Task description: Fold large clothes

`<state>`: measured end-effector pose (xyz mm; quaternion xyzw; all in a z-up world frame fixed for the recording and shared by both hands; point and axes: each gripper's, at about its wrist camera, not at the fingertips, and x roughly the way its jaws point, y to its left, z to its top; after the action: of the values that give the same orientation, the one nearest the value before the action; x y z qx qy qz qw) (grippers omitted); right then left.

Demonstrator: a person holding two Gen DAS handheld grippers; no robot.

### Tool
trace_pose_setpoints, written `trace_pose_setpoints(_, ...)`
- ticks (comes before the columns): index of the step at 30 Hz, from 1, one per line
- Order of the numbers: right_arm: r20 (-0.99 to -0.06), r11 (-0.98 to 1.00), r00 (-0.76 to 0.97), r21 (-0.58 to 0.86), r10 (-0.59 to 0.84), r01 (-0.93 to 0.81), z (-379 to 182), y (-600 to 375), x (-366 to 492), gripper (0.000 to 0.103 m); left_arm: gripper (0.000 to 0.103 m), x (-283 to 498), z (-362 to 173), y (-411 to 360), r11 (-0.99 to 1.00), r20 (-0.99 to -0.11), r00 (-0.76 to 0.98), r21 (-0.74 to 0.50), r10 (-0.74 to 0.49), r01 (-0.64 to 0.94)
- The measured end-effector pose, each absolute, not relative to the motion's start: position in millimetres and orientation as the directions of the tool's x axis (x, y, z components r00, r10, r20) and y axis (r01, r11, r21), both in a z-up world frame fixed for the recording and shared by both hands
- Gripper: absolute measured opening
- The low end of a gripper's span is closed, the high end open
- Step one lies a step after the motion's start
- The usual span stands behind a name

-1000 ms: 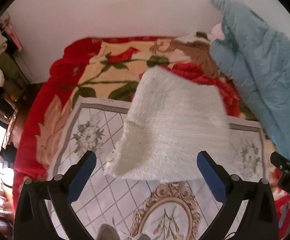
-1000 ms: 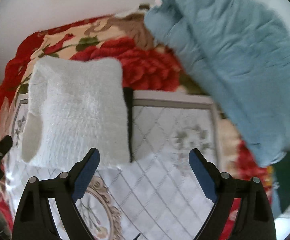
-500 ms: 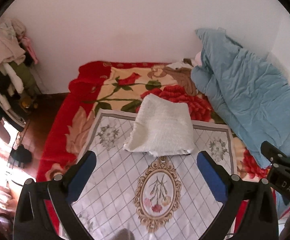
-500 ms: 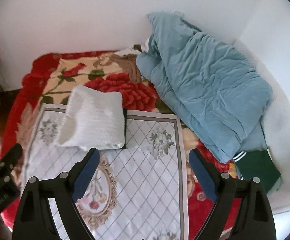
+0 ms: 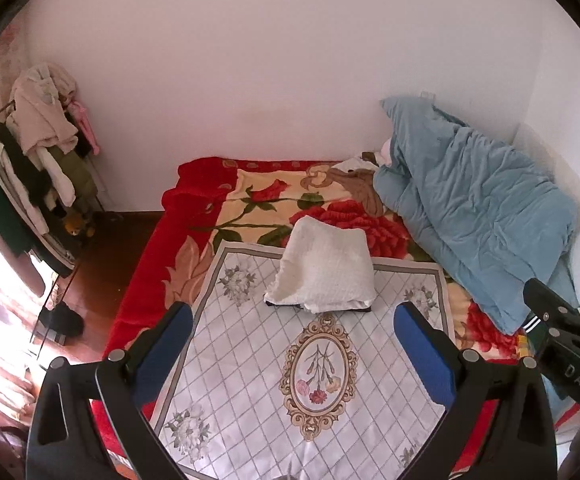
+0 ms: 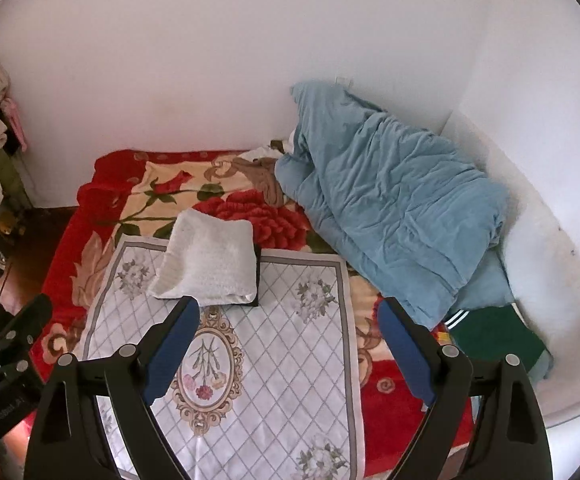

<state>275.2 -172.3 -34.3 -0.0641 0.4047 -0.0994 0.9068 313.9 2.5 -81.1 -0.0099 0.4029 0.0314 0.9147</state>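
The folded white garment (image 5: 323,270) is seen lying on the bed's patterned sheet (image 5: 250,364), both the left gripper (image 5: 291,354) and right gripper (image 6: 288,344) are held wide open and empty, so the next garment is best grasped by its corners

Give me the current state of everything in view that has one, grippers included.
left gripper: open, holding nothing
right gripper: open, holding nothing
white knit garment: folded, lying on the white patterned cloth, a dark item partly under it
white patterned cloth: spread flat on the bed
blue duvet: bunched against the wall
green garment: lying beside the duvet
clothes rack: loaded with hanging clothes
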Motion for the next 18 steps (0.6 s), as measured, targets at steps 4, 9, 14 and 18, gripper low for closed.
trace_pose_setpoints(4,-0.718,0.977,0.663,-0.175,-0.211,0.122,-21.2,-170.8,253.4,0.092,0.103,298.0,-71.2,4.2,0.998,-0.727,0.685,0.003,0.047,-0.065)
trace_pose_setpoints(9,-0.704,0.979,0.682,-0.166,-0.199,0.115,-8.9,-171.2,237.5,0.092,0.103,284.2,-63.7,2.9,0.998,-0.711,0.702,-0.003,0.045,-0.067)
trace_pose_setpoints(14,-0.694,0.981,0.695,-0.164,-0.189,0.103,-3.9,-170.6,227.3,0.092,0.103,274.0,-61.2,4.1,0.997,-0.704,0.709,-0.023,0.038,-0.076)
trace_pose_setpoints(18,-0.687,0.981,0.703,-0.167,-0.184,0.093,-4.3,-170.0,222.1,0.096,0.103,268.9,-58.1,4.1,0.996,-0.695,0.718,-0.019,0.049,-0.086)
